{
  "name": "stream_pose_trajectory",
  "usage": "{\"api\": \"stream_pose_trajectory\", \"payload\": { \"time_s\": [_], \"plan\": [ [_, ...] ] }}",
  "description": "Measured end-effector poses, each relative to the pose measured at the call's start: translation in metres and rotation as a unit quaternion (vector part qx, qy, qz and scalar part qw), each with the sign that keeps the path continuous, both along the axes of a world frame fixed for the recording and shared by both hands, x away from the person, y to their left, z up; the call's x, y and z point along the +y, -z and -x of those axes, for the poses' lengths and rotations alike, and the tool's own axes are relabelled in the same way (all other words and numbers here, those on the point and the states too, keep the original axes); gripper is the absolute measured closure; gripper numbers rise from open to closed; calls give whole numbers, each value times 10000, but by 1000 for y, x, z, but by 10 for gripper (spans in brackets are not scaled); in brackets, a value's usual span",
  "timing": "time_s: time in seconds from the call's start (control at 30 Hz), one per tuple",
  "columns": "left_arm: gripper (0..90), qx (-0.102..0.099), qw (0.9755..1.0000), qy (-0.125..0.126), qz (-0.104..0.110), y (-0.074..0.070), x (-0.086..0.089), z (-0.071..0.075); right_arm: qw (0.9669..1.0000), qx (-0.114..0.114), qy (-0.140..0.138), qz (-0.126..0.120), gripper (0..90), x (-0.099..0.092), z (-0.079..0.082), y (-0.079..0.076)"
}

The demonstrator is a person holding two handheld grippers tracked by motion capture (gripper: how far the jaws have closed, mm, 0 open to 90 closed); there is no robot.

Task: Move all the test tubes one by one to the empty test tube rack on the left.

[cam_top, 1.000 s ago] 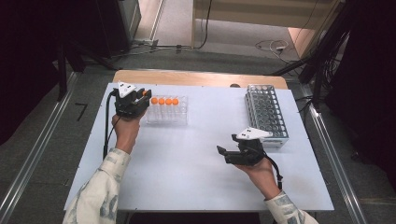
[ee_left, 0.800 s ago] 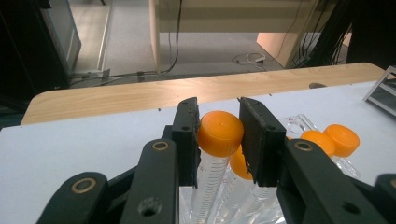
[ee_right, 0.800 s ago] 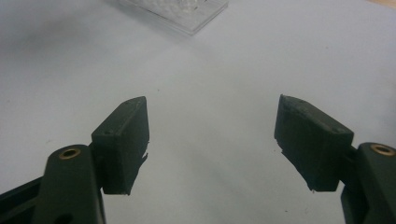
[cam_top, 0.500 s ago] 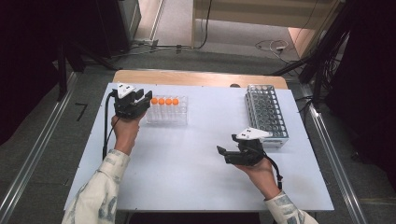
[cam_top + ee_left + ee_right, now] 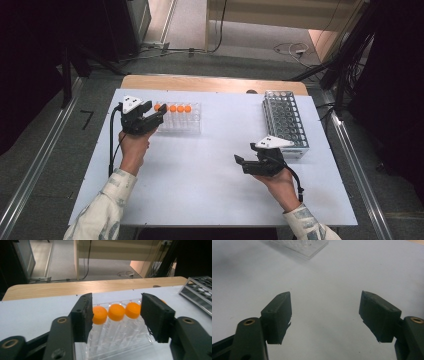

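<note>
Just then my left gripper (image 5: 159, 114) sat at the left end of the clear plastic rack (image 5: 186, 125) of orange-capped tubes (image 5: 176, 108), near the far left part of the white table (image 5: 200, 185). Its jaws had just been opening, and in the left gripper view they stood parted on either side of the tube row (image 5: 116, 312): three orange caps showed between the two black pads (image 5: 155, 315), and a fourth peeked out behind the pad on the right of that view. The pad on the left of that view stood just beside the nearest cap; I could not tell whether it touched it. Nothing was pinched, as far as I could see. The tubes stood upright in their rack, caps in one line, close together.

My left hand (image 5: 131, 150) held that gripper from behind, its cable trailing down along my sleeve.

My right gripper (image 5: 241, 163) rested low over the bare table, well apart from the tube rack and just in front of the grey metal test-tube rack (image 5: 285, 122) that stood at the far right. Its jaws pointed toward the left of the high view and were spread wide with only white tabletop between the pads (image 5: 278, 317) in the right gripper view. A corner of the clear rack (image 5: 312, 250) showed at the top of that view, farther off.

A strip of wooden board (image 5: 215, 83) ran along the far edge of the table.
</note>
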State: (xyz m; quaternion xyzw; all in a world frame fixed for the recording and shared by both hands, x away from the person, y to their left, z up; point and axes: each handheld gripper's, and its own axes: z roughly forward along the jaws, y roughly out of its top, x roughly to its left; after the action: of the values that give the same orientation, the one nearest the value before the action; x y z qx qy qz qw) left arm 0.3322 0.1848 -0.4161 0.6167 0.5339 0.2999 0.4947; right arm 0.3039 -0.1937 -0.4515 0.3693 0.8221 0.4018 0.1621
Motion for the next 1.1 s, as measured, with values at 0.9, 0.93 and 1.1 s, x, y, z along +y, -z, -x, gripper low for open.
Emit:
{"api": "stream_pose_trajectory", "payload": {
  "time_s": [0.9, 0.93, 1.1],
  "plan": [
    [249, 48, 9999, 89, 140, 30, 0, 73, 9999, -9, 89, -129, 244, -8, -3, -2],
    [249, 44, 9998, 93, 151, 30, 1, 75, 9999, -11, 92, -127, 243, -8, -2, -2],
    [248, 48, 9999, 55, 114, 34, 2, 84, 9999, -42, 107, -126, 237, -11, -1, -1]
  ]
}}
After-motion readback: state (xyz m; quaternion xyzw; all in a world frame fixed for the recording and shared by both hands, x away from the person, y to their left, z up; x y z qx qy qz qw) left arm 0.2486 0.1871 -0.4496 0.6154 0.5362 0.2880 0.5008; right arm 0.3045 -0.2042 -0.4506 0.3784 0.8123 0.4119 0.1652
